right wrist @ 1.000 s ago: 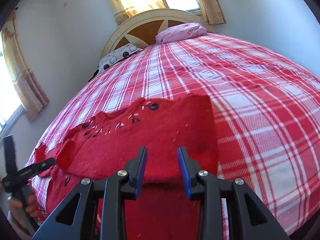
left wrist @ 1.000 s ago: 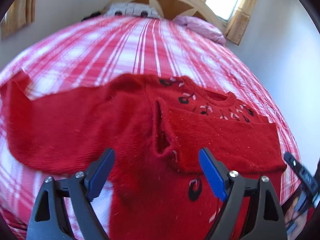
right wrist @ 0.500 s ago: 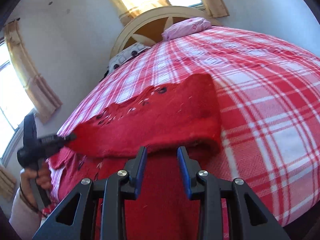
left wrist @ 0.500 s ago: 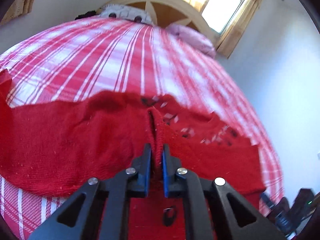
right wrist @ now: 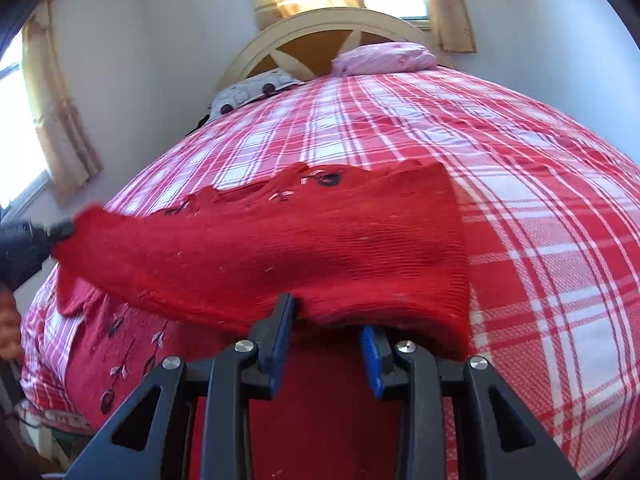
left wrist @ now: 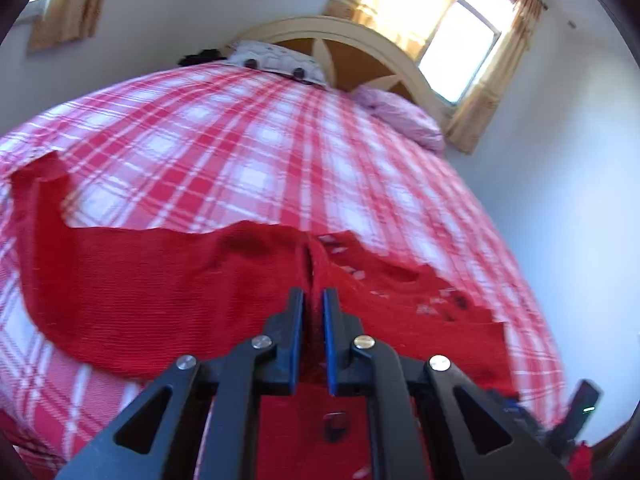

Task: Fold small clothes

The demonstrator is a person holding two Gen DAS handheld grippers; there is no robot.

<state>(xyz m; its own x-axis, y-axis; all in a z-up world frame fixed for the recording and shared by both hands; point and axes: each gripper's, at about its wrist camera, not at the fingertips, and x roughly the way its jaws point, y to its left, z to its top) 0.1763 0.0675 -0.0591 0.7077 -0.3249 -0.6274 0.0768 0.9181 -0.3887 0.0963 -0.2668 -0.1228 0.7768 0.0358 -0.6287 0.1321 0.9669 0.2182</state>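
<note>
A red knit sweater (left wrist: 152, 292) with small black and white flowers lies flat on the plaid bed (left wrist: 248, 152). One sleeve (right wrist: 304, 240) is folded across its chest. My left gripper (left wrist: 313, 294) is shut on that sleeve's cuff and holds it raised off the body; in the right wrist view the left gripper (right wrist: 60, 232) shows at the left edge, pulling the sleeve taut. My right gripper (right wrist: 326, 316) has its jaws apart at the sleeve's near edge. The fabric drapes over its fingertips and hides the right one. The other sleeve (left wrist: 36, 184) lies spread out to the left.
A cream and wood headboard (right wrist: 320, 36), a pink pillow (right wrist: 384, 58) and a white patterned pillow (right wrist: 252, 90) are at the far end. White walls run close along both sides of the bed. A person's hand (right wrist: 8, 328) shows at the left edge.
My left gripper went from wide open to shut on the sleeve cuff and lifted it. My right gripper sank forward until the sleeve's near edge covers its tips; its jaw gap is unchanged.
</note>
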